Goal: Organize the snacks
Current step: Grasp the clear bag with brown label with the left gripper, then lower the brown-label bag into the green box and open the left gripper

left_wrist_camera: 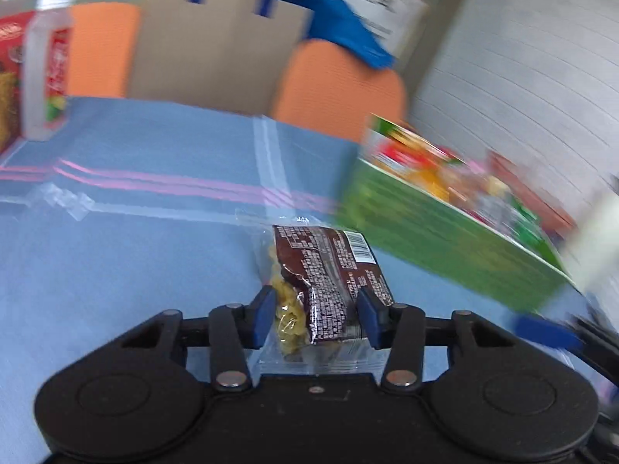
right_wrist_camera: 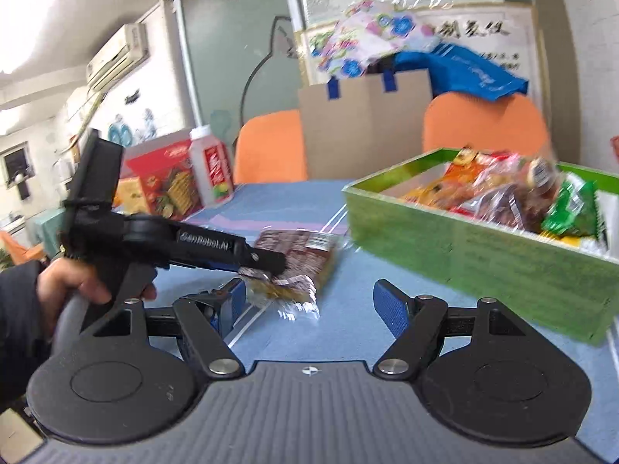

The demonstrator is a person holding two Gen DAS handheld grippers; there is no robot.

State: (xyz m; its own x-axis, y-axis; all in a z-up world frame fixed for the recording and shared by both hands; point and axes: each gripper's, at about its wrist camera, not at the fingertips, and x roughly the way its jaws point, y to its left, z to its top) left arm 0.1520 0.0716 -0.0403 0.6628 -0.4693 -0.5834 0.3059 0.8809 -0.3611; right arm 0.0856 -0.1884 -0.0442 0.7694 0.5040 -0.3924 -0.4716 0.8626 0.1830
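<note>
- Left gripper (left_wrist_camera: 315, 319) has its blue fingers (left_wrist_camera: 263, 317) clamped on a brown snack pack (left_wrist_camera: 329, 290) (clear wrapper, yellowish bits showing on one side), squeezing it from both sides.
- In the right wrist view the pack (right_wrist_camera: 298, 263) sits low over the blue desk (right_wrist_camera: 348, 309), just left of the green box (right_wrist_camera: 483, 255); can't tell if it touches the cloth.
- Right gripper (right_wrist_camera: 309, 305) has its fingers wide apart, nothing between them, hovering near the pack.
- The box is already full of snacks (right_wrist_camera: 514, 197).
- A hand (right_wrist_camera: 73, 282) grips the left tool's handle.
- Far side of the desk: a red carton (right_wrist_camera: 166, 181) and a white bottle (right_wrist_camera: 211, 164) beside it.
</note>
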